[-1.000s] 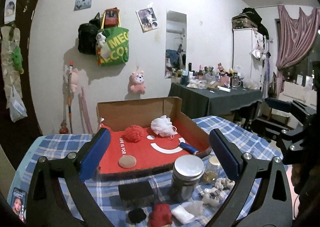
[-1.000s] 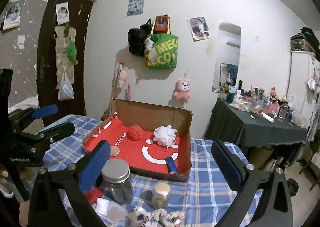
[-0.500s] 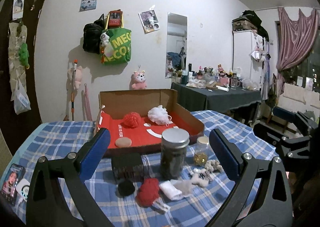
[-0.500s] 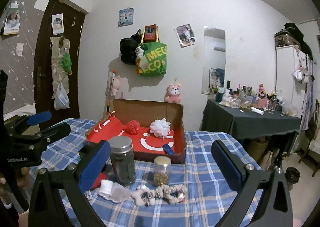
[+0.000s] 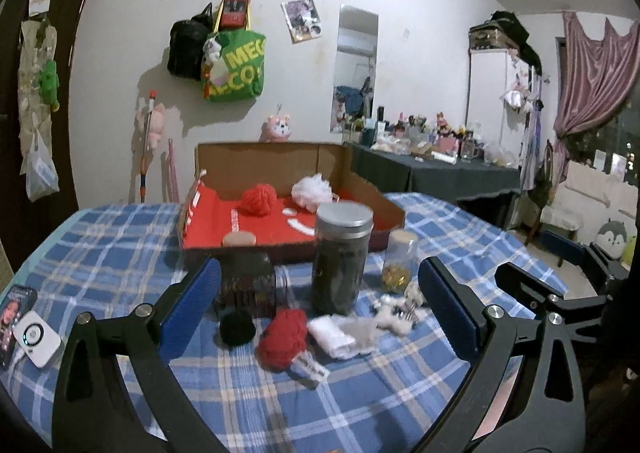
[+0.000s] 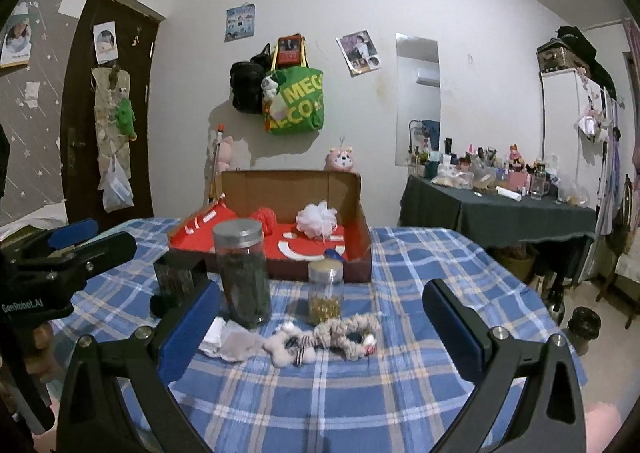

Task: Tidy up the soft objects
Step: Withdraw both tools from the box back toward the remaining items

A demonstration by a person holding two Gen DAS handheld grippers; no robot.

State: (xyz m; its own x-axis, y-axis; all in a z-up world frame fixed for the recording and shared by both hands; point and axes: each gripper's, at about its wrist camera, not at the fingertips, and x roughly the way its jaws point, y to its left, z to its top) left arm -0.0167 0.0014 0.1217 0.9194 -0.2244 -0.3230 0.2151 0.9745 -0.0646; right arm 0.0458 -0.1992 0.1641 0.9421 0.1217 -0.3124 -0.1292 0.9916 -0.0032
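I hold both tools above the blue plaid tablecloth (image 5: 100, 253). My left gripper (image 5: 320, 293) has its blue-padded jaws spread wide and empty; my right gripper (image 6: 320, 313) is equally wide apart and holds nothing. Between the left jaws lie a red knitted ball with a tag (image 5: 283, 337), a black pompom (image 5: 237, 327) and a folded white cloth (image 5: 332, 337), near a tall metal-lidded glass jar (image 5: 342, 257). Ahead of the right gripper lies a beige ruffled scrunchie (image 6: 347, 333). Behind, the red-lined cardboard box (image 5: 280, 165) holds a red yarn ball (image 5: 258, 199) and a white mesh puff (image 5: 312, 191).
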